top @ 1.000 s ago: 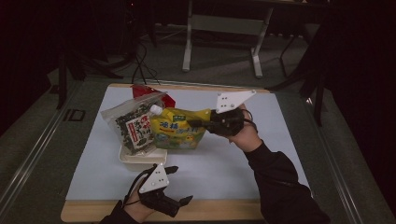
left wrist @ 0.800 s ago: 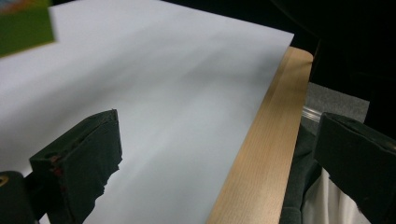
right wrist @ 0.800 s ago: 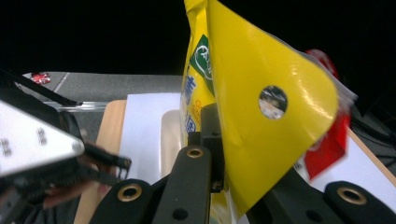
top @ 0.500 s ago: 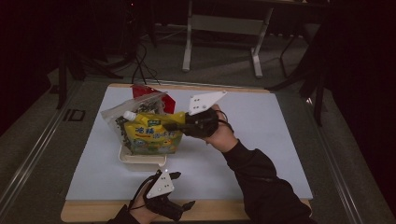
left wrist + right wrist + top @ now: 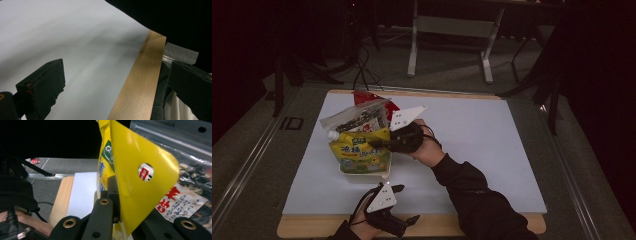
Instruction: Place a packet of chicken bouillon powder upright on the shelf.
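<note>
Yellow spouted pouch [image 5: 360,151] with printed label, white cap at its upper left, held upright over a white tray [image 5: 362,172] at the mat's left, just in front of a clear snack bag [image 5: 357,118].

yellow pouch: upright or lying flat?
Upright: the yellow spouted pouch stands in the white tray, held at its top edge by the right gripper.

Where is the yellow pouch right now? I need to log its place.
In the high view the yellow pouch hangs left of centre over the white tray, pinched by the right gripper, in front of the clear snack bag.
</note>
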The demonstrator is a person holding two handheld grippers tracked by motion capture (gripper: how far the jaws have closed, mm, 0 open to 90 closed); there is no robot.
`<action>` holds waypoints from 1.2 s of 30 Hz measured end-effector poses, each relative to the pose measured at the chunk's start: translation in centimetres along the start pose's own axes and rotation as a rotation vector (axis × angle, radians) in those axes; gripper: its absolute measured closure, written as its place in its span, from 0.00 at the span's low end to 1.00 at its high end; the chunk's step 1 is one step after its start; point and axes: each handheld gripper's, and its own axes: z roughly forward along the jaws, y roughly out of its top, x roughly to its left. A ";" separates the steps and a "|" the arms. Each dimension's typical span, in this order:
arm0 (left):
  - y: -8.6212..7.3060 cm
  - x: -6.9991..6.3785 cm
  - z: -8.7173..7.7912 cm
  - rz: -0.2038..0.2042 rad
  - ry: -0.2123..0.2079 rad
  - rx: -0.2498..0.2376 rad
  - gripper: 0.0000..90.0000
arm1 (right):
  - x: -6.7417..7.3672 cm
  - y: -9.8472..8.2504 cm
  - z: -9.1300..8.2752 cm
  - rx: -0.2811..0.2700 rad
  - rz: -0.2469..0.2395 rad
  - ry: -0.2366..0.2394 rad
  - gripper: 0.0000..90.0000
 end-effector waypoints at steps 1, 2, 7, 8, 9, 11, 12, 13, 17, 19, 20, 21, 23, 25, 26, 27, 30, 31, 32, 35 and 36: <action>0.0 0.0 0.0 -0.001 -0.002 0.001 0.03 | 0.1 -0.1 0.2 0.003 -0.001 0.006 1.00; -0.1 0.0 0.0 0.000 0.002 0.002 0.03 | 0.1 -0.2 0.4 0.005 0.002 0.008 1.00; -0.1 0.0 0.1 0.000 0.003 0.007 0.03 | 0.2 -0.9 1.2 0.021 0.015 0.015 1.00; -0.1 0.0 0.1 -0.003 0.003 0.004 0.03 | 0.2 -1.2 1.4 0.027 0.023 0.020 1.00; -0.1 0.0 0.1 -0.003 0.004 0.005 0.03 | 0.2 -1.4 1.6 0.032 0.026 0.018 1.00; -0.1 0.1 0.1 -0.002 0.005 0.005 0.03 | 0.1 -1.9 1.8 0.035 0.035 0.023 1.00; -0.2 0.1 0.1 -0.007 0.003 0.008 0.03 | 0.1 -2.1 2.0 0.036 0.040 0.023 1.00; -0.2 0.1 0.2 -0.008 0.005 0.008 0.03 | 0.1 -2.4 2.1 0.038 0.043 0.024 1.00; -0.2 0.2 0.2 -0.013 0.006 0.007 0.03 | 0.0 -3.7 2.7 0.050 0.069 0.034 1.00; -0.2 0.3 0.2 -0.011 0.008 0.009 0.03 | -0.1 -3.9 2.5 0.045 0.081 0.038 1.00; -0.1 0.3 0.3 -0.014 0.007 0.008 0.03 | -0.1 -4.0 2.5 0.043 0.081 0.038 1.00; -0.1 0.3 0.3 -0.015 0.009 0.008 0.03 | 0.0 -3.9 2.5 0.043 0.079 0.032 0.99; -0.1 0.3 0.3 -0.014 0.010 0.008 0.03 | 0.0 -3.9 2.5 0.041 0.079 0.033 0.93; -0.1 0.4 0.3 -0.016 0.010 0.004 0.03 | -0.1 -3.8 2.3 0.028 0.086 0.028 0.84; -0.1 0.4 0.3 -0.016 0.010 0.004 0.03 | -0.2 -3.8 2.2 0.027 0.090 0.023 0.82; 0.0 0.4 0.3 -0.015 0.010 0.001 0.03 | -0.3 -3.8 2.0 0.027 0.092 0.018 0.81; 0.1 0.5 0.4 -0.016 0.014 -0.002 0.03 | -0.3 -3.7 1.3 0.027 0.081 0.005 0.77; 0.1 0.5 0.4 -0.016 0.014 -0.002 0.03 | -0.3 -3.7 1.1 0.028 0.076 -0.005 0.76; 0.1 0.5 0.4 -0.016 0.011 -0.004 0.03 | -0.3 -3.7 0.9 0.025 0.076 -0.004 0.74; 0.2 0.5 0.4 -0.014 0.008 -0.005 0.03 | -0.3 -3.7 0.6 0.019 0.079 -0.016 0.72; 0.2 0.4 0.5 -0.016 0.008 -0.006 0.03 | -0.3 -3.8 0.2 0.017 0.079 -0.022 0.69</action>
